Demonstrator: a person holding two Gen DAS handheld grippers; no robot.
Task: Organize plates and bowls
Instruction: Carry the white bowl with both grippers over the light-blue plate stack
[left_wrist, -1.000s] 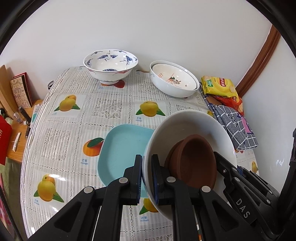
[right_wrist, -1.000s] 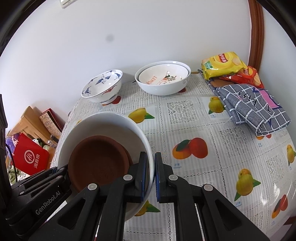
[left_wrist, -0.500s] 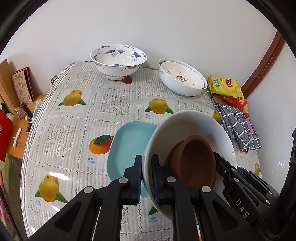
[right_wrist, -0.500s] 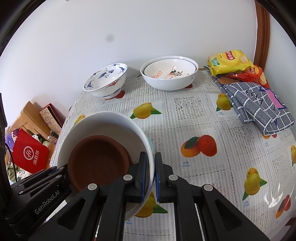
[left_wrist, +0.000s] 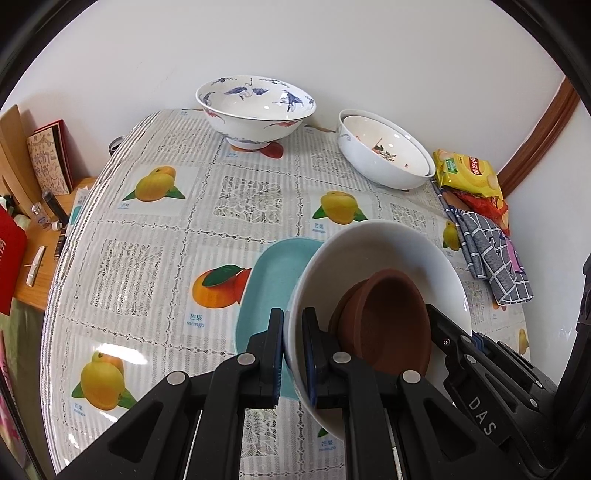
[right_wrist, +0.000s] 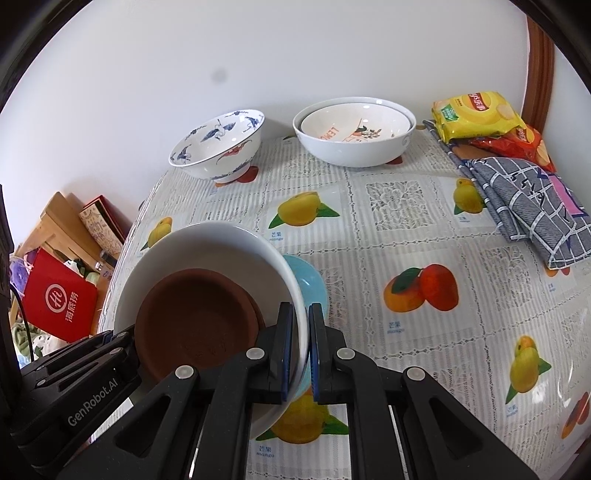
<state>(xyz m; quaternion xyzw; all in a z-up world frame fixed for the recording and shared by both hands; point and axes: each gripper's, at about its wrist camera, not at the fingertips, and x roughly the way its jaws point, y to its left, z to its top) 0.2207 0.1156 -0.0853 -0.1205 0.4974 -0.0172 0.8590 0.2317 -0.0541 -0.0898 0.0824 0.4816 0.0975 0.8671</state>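
Observation:
Both grippers hold one white bowl (left_wrist: 373, 251) by opposite rims, above the table. My left gripper (left_wrist: 293, 354) is shut on its left rim. My right gripper (right_wrist: 299, 354) is shut on its right rim; the bowl also shows in the right wrist view (right_wrist: 207, 247). Two stacked brown dishes (left_wrist: 384, 321) lie inside it, also seen in the right wrist view (right_wrist: 195, 321). A light blue plate (left_wrist: 273, 280) lies on the table partly under the bowl. A blue-patterned bowl (left_wrist: 255, 107) and two nested white bowls (left_wrist: 384, 151) stand at the far edge.
The table carries a fruit-print cloth (left_wrist: 147, 258). Snack bags (left_wrist: 469, 177) and a folded checked cloth (left_wrist: 491, 254) lie at the right by the wall. A low wooden shelf with books and a red bag (right_wrist: 59, 302) stands left of the table.
Both grippers carried the white bowl forward; the far bowls look nearer. The grip on both rims is unchanged.

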